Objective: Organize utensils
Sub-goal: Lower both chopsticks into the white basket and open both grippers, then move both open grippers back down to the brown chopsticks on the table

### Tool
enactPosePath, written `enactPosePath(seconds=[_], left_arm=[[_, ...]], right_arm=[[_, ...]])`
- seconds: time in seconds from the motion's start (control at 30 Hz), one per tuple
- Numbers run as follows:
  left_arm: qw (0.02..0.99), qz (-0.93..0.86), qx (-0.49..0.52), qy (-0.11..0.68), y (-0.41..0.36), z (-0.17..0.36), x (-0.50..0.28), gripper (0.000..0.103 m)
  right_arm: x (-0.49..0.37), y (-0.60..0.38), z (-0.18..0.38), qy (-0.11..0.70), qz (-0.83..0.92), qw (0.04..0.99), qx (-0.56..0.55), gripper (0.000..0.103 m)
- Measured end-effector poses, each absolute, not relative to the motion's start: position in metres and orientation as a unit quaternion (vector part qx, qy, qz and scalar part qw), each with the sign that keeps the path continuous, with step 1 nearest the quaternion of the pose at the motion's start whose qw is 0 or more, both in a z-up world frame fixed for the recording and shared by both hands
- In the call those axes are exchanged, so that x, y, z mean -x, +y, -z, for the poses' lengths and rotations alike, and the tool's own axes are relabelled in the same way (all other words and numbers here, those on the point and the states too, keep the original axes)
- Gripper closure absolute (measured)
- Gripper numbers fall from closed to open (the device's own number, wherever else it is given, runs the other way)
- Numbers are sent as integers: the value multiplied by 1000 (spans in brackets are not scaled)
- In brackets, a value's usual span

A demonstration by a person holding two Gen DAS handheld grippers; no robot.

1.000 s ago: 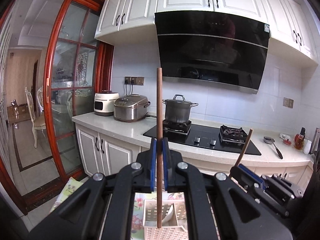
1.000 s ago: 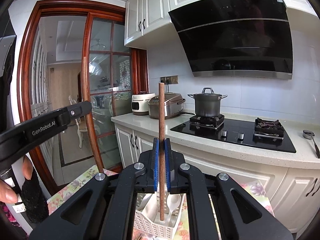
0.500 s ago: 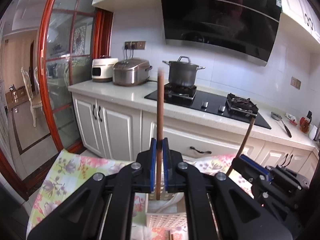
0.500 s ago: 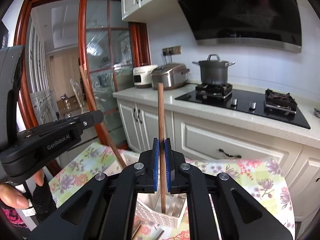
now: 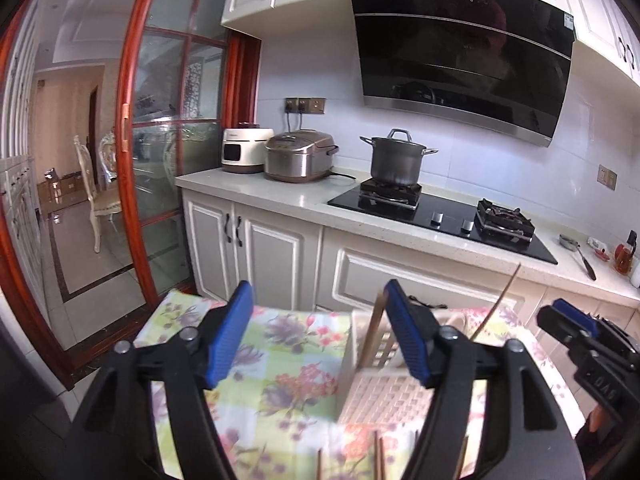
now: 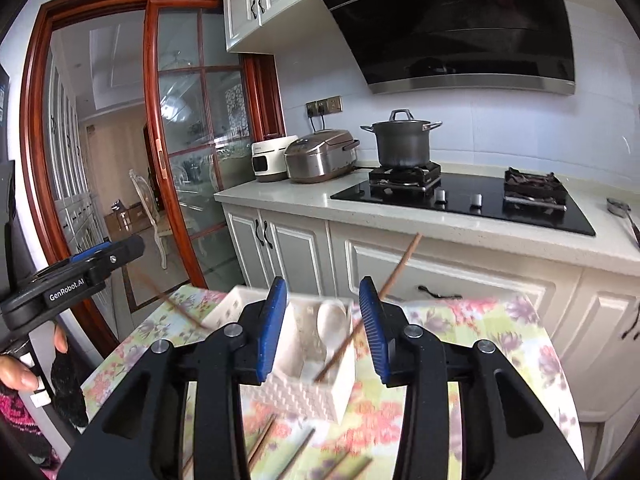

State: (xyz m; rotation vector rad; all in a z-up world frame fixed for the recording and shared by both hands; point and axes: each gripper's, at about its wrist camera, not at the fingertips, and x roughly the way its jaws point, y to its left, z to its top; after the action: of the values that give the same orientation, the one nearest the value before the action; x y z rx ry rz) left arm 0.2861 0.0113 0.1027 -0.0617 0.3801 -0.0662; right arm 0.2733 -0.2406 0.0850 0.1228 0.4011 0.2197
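Released, both chopsticks (image 6: 384, 292) tilt into basket (image 6: 340, 384) beyond opening hand-held grippers (image 6: 324, 320).

Your grippers (image 5: 316, 332) (image 6: 323, 326) are matt black plastic with ribbed blue pads (image 6: 272, 328). The chopsticks (image 6: 372, 308) look like dark, smooth wood. The basket (image 6: 308, 392) is white latticed plastic on a floral cloth (image 5: 288, 372). Behind, you have a brushed-metal pot (image 5: 396, 158), a glossy black hob (image 6: 480, 204) and a speckled stone worktop (image 5: 256, 188).
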Motion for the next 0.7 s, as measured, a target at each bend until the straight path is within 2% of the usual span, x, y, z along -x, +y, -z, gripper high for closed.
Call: enactPosePath(seconds=[0.13,0.33,0.7], left_arm=[[983,16,22,183,20,-86,-248,17],[983,-3,-1,184,22,-55,-197,5],[978,-16,-7,207,32,1,-137,5]], right_arm=[[-231,-236,-69,199,-108,973,-49,65],[-176,-228,-38,204,-108,972,-43,59],[-139,-212,24,271,-117,955,-34,59]])
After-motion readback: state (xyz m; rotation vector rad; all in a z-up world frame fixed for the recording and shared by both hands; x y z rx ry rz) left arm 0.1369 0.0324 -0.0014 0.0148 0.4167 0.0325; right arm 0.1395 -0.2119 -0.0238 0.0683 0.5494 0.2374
